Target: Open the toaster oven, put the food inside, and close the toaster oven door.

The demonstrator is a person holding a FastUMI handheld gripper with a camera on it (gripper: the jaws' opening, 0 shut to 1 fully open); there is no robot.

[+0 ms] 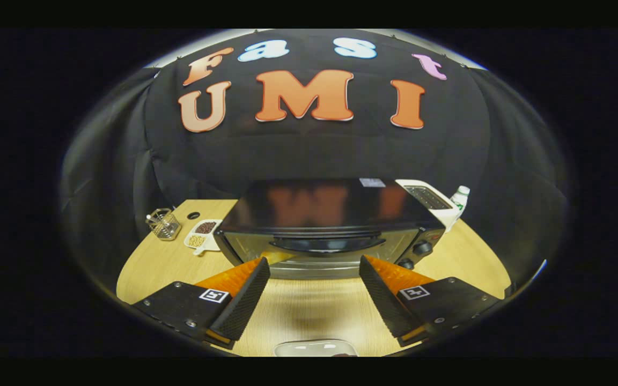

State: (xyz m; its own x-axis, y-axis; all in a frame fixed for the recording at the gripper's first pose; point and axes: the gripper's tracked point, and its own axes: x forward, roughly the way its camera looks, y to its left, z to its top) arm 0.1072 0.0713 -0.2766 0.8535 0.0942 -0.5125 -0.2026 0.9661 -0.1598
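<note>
And here we are, looking down the claw (314,268) at the toaster oven (330,228), which sits square on the wooden desk (148,268) towards its far edge, backed by the black cloth wall. The claw is spread wide, nothing between its fingers (244,300) but bare desk, and its tips sit just short of the oven's front, one at either side of the door. The oven door (325,246) is shut, its dark handle (328,244) running across the upper part of the glass, right in line with the gap between the fingers. Two knobs (421,247) stand one above the other on the oven's right panel, just beyond the right finger. The oven's glossy black top throws back a blurred reflection of the wall.

Off to the left of the oven, near the desk's far left corner, there's a small white divided dish (201,235) with dark beans in one part and pale ones in the other, and a wire basket (163,224) beside it. Behind the oven's right side, a white toaster (431,201), with a white bottle (459,199) just next to it. At the near edge of the desk, behind the fingers, a pale tray (314,347) peeks in; what it holds I can't tell.
</note>
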